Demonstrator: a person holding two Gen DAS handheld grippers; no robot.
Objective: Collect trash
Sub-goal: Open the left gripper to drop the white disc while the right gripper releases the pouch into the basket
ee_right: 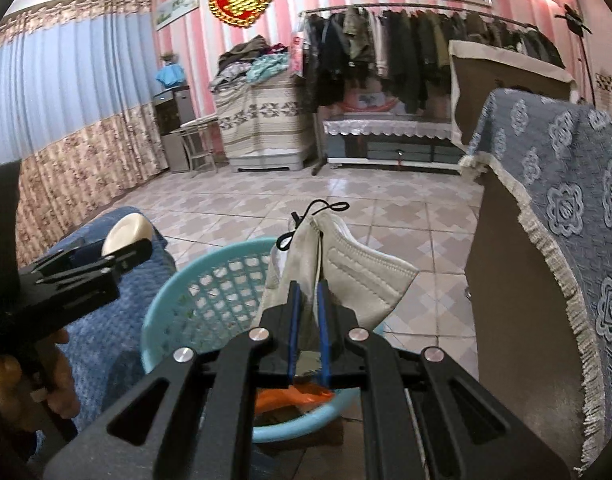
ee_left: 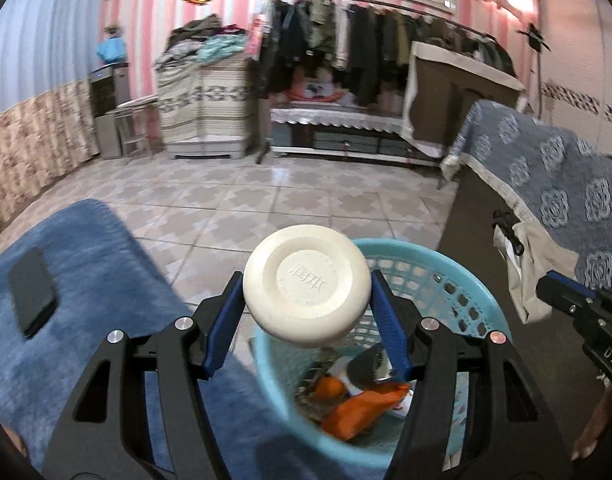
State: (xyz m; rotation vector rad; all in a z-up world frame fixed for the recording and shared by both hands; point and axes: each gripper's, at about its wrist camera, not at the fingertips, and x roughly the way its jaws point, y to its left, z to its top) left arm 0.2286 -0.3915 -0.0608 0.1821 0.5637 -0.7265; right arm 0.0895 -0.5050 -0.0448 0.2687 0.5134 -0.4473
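Left wrist view: a round white soap bar (ee_left: 307, 285) is clamped between the blue pads of the left gripper (ee_left: 307, 296) and held above the rim of a light blue mesh basket (ee_left: 458, 280), in which an orange wrapper (ee_left: 362, 408) is seen. Right wrist view: a pale grey face mask (ee_right: 346, 268) is pinched by the right gripper (ee_right: 307, 300) over the same basket, beside a blue blanket (ee_right: 94, 336).
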